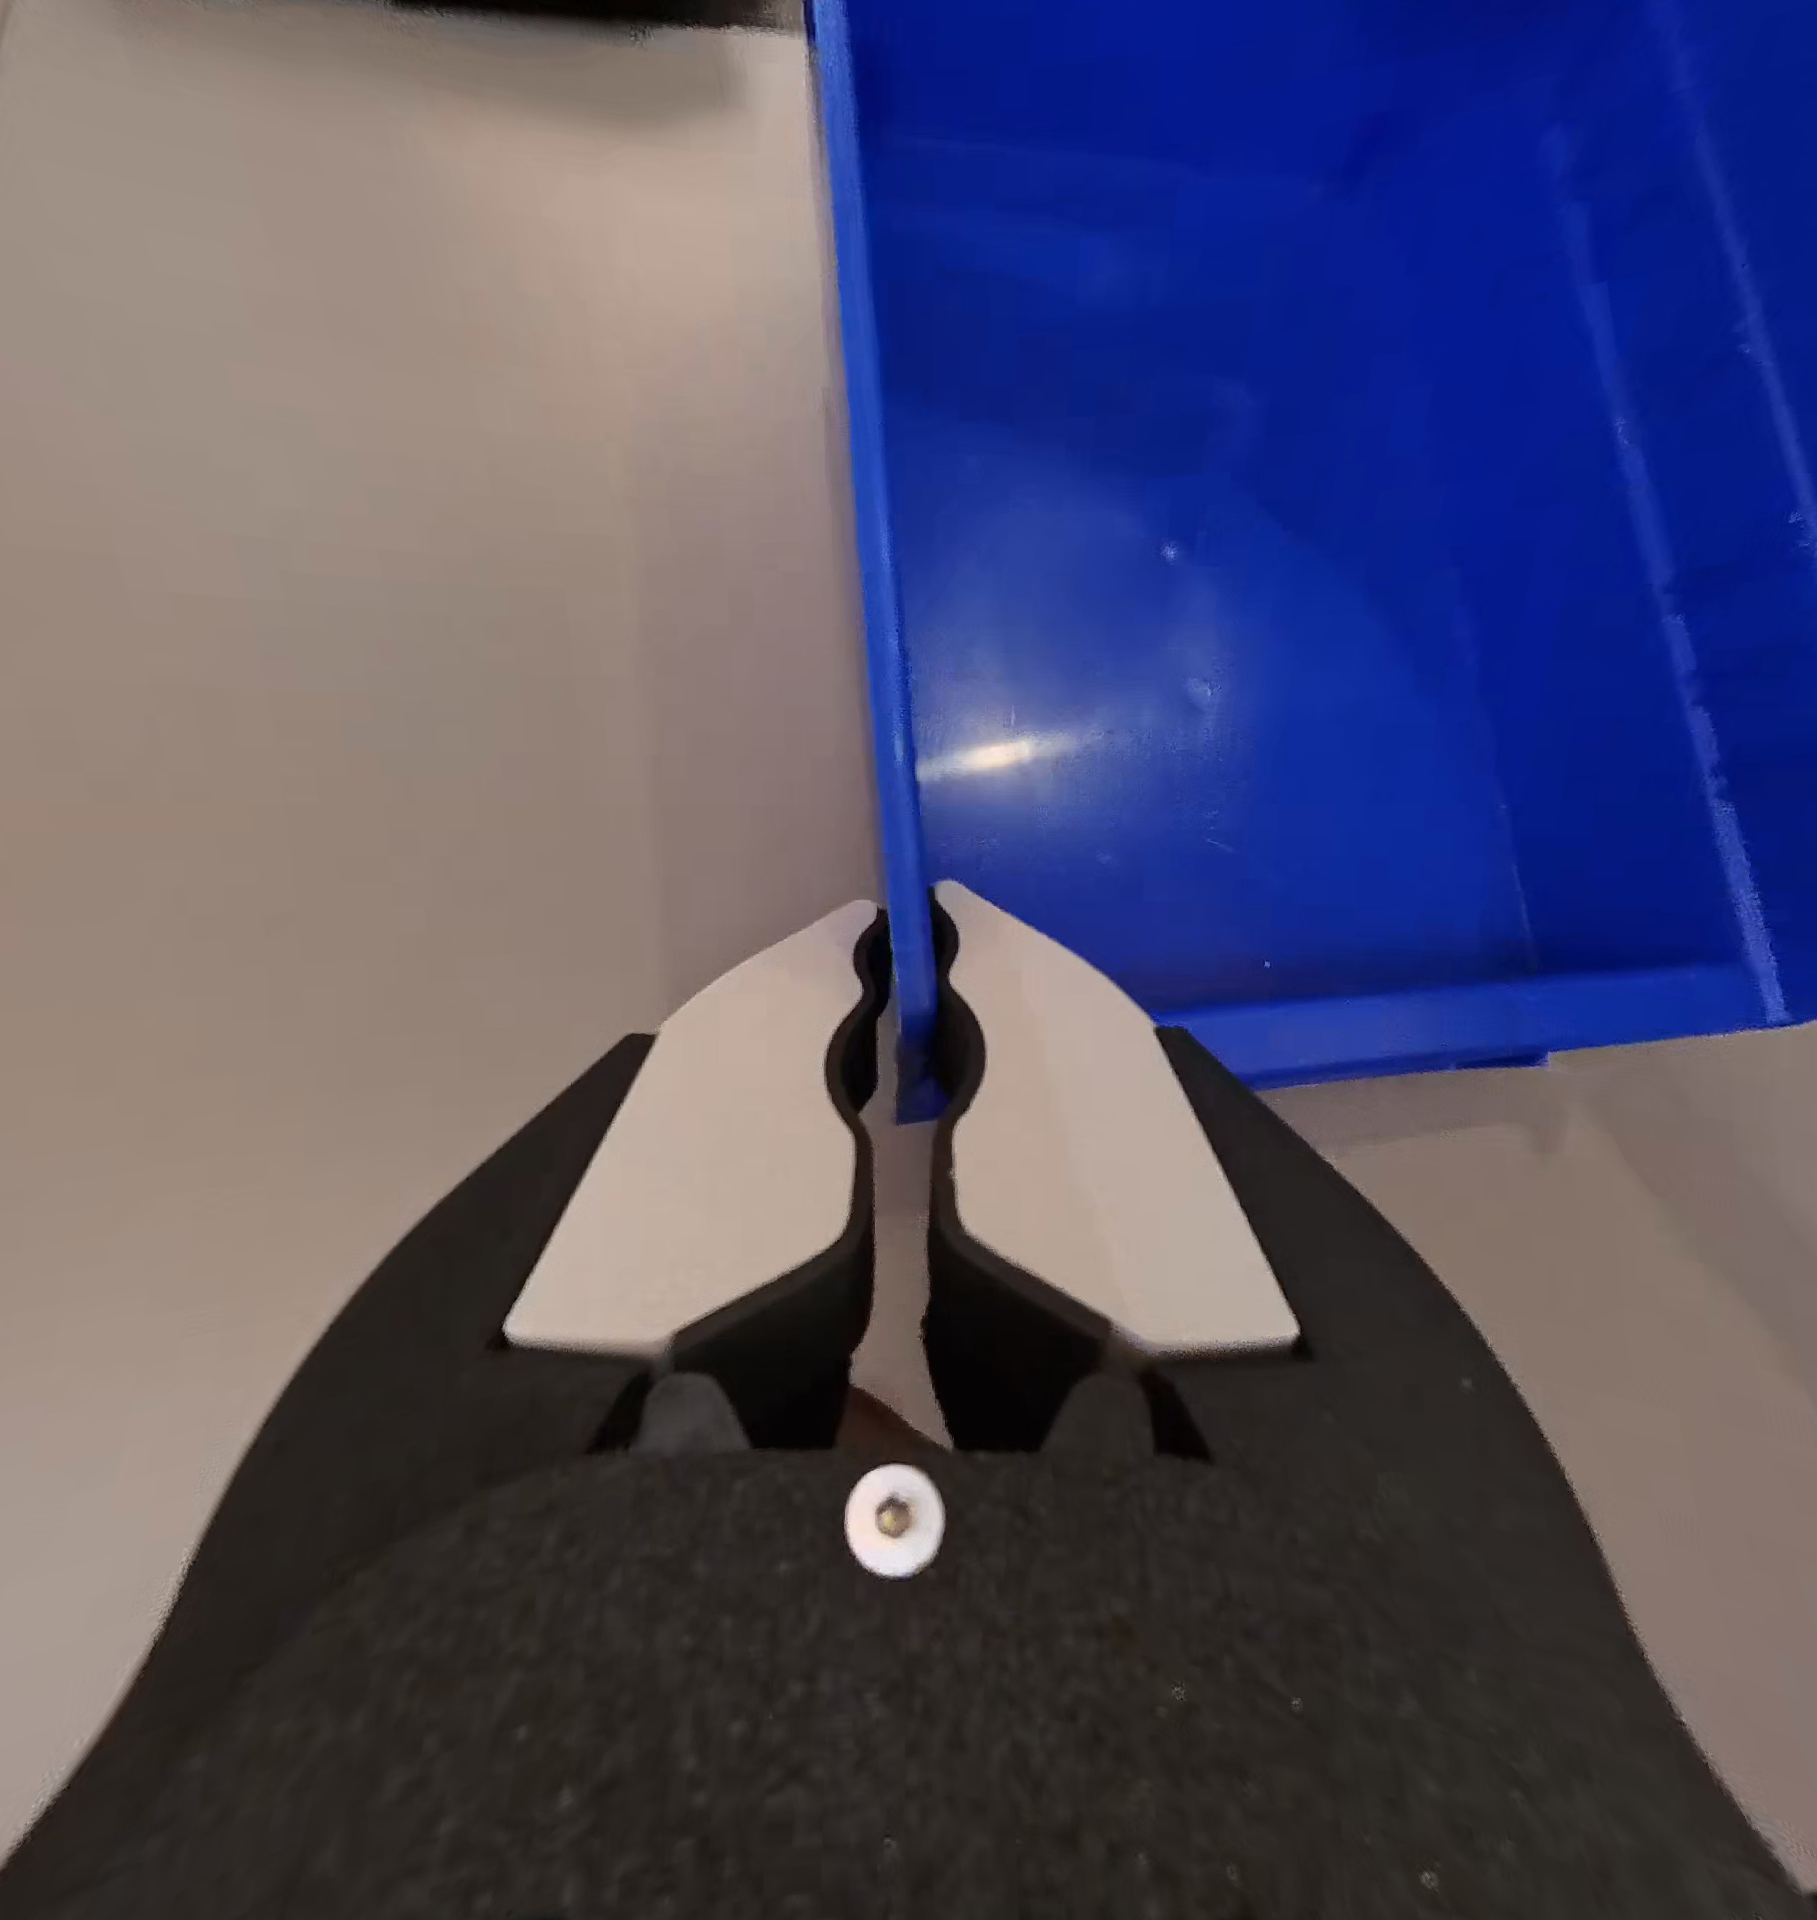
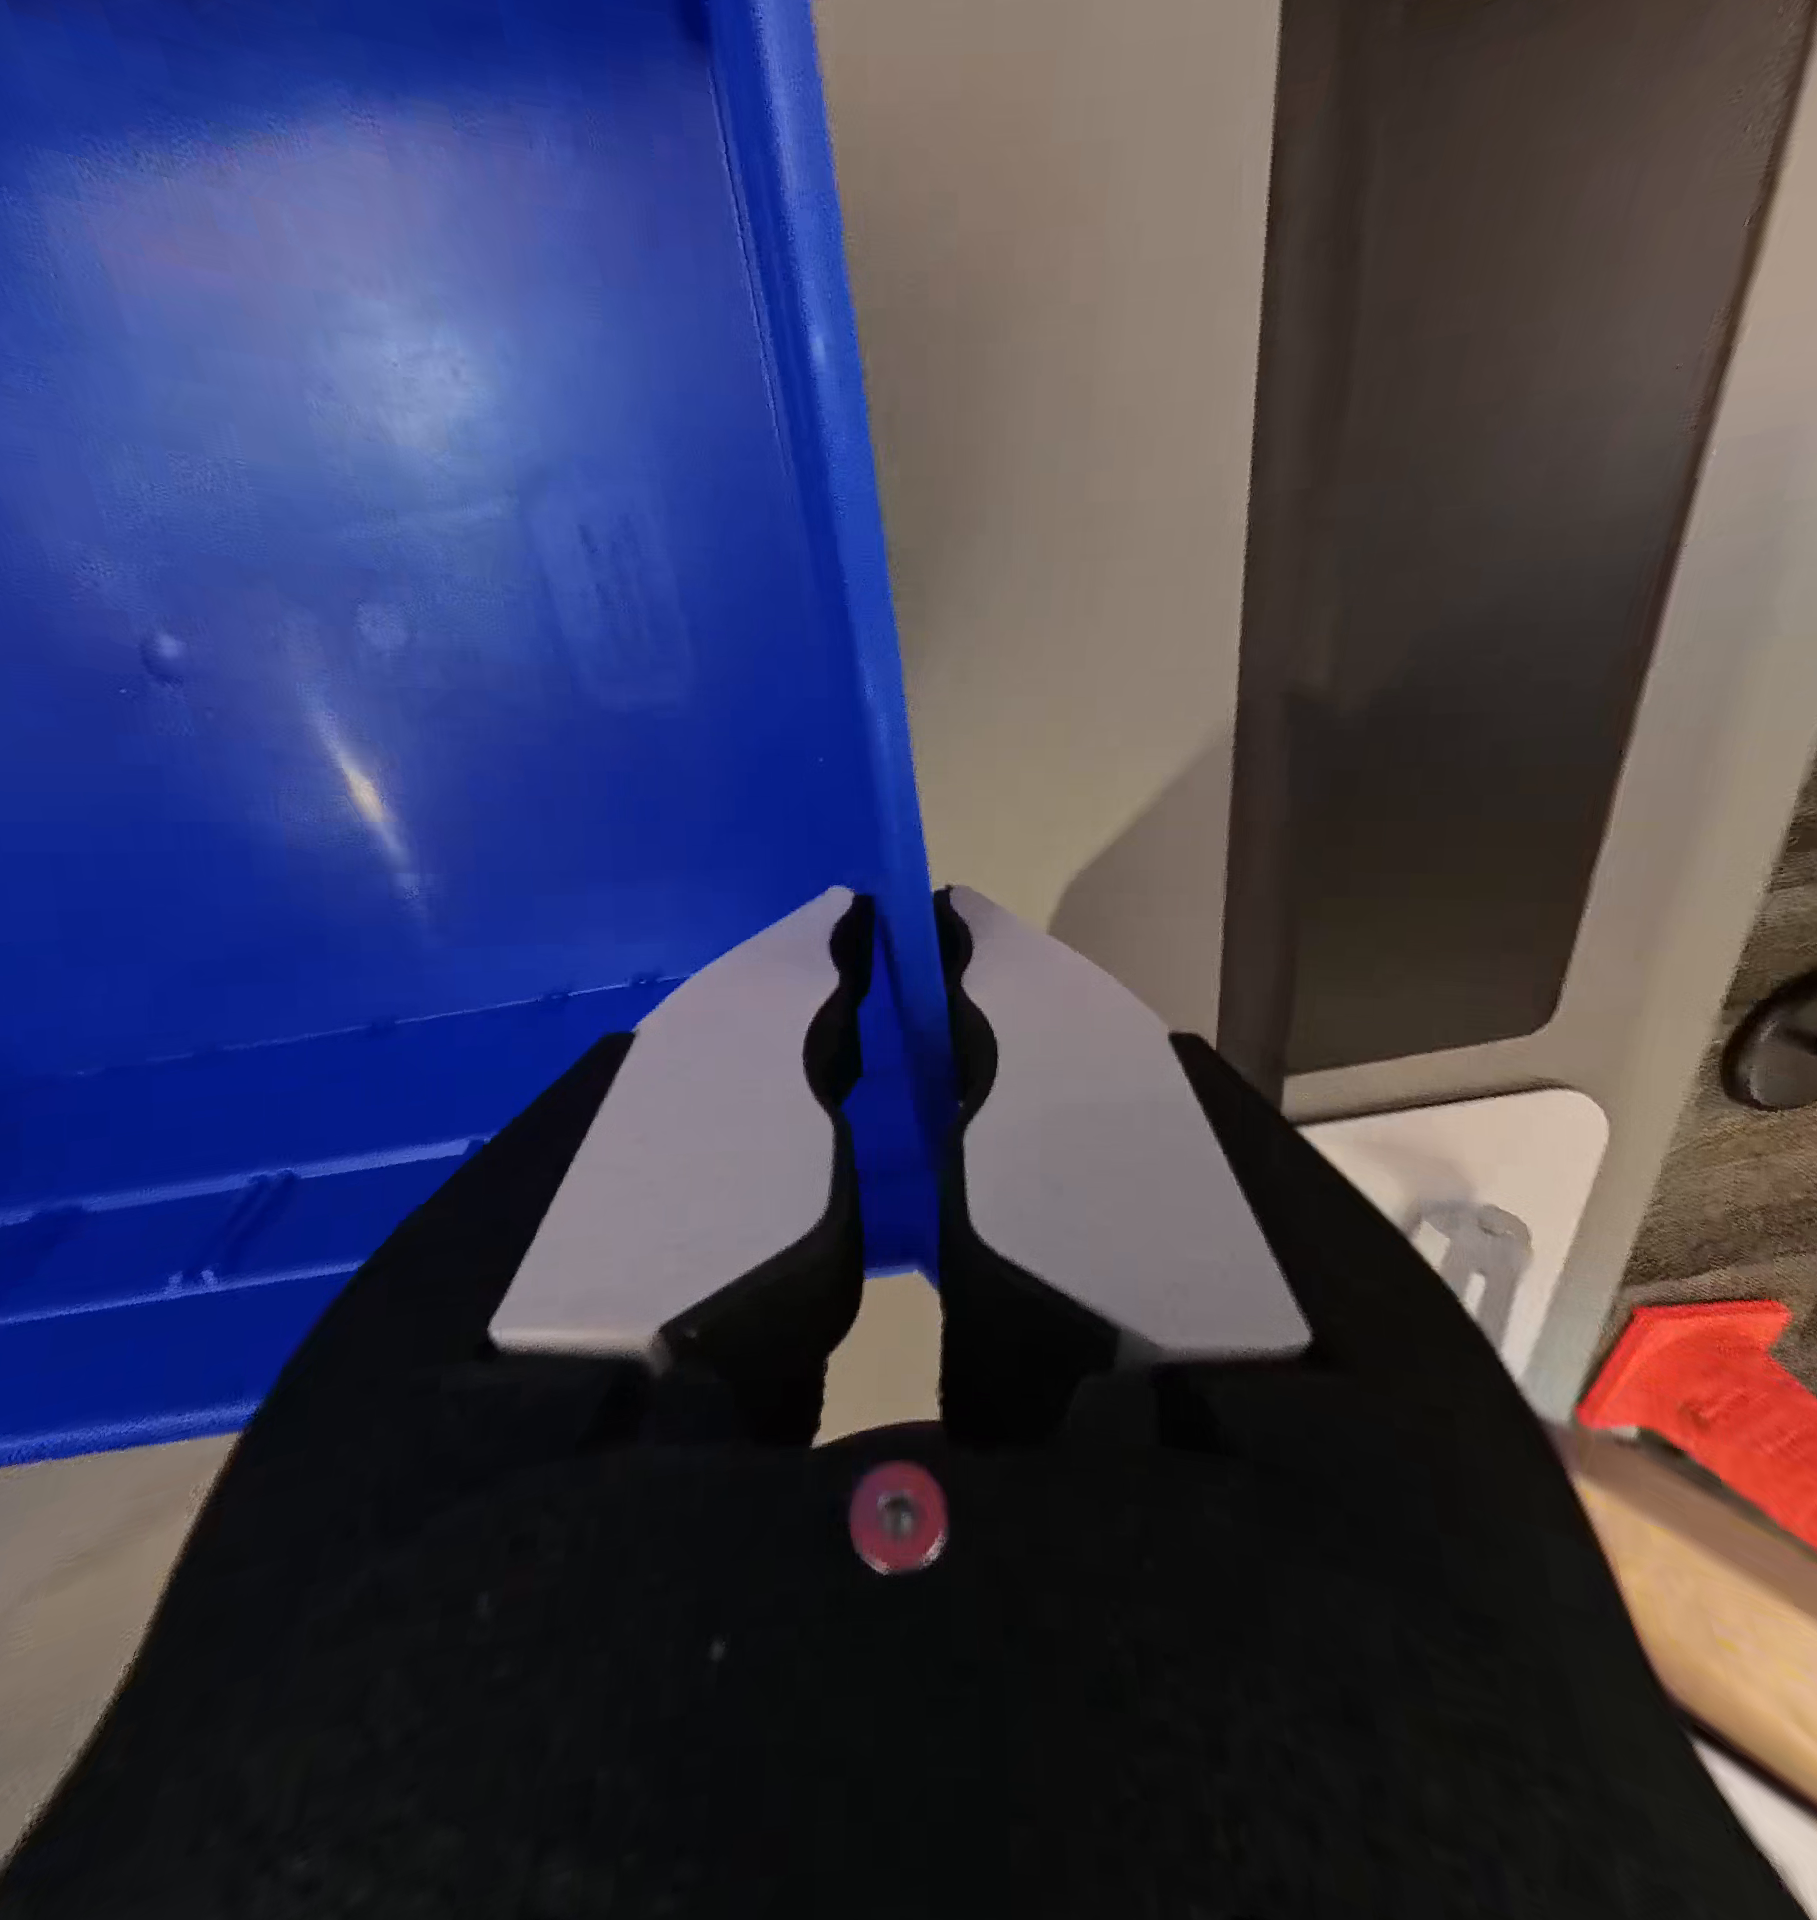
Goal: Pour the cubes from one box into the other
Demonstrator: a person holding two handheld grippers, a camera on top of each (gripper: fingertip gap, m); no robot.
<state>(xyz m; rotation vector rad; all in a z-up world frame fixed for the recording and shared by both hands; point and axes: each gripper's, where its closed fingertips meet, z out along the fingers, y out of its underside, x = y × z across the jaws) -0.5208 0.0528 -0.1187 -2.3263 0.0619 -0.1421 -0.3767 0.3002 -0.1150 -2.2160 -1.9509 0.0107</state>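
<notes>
Glossy blue plastic box (image 1: 1299, 520) is being gripped by left tool (image 1: 912, 914) and right tool (image 2: 899, 904); looks emptied, no cubes showing, so pouring's probably done.

1 blue box (image 1: 1351, 520), its L wall pinched in the left gripper (image 1: 909, 914), R wall in the right gripper (image 2: 899, 904). 2 grippers total. 1 red piece (image 2: 1735, 1403), low R of right claw. 0 cubes visible.

Blue box (image 1: 1299, 520) glossy smooth plastic; table (image 1: 364, 520) matt beige; gripper (image 1: 909, 914) body grainy black.
</notes>
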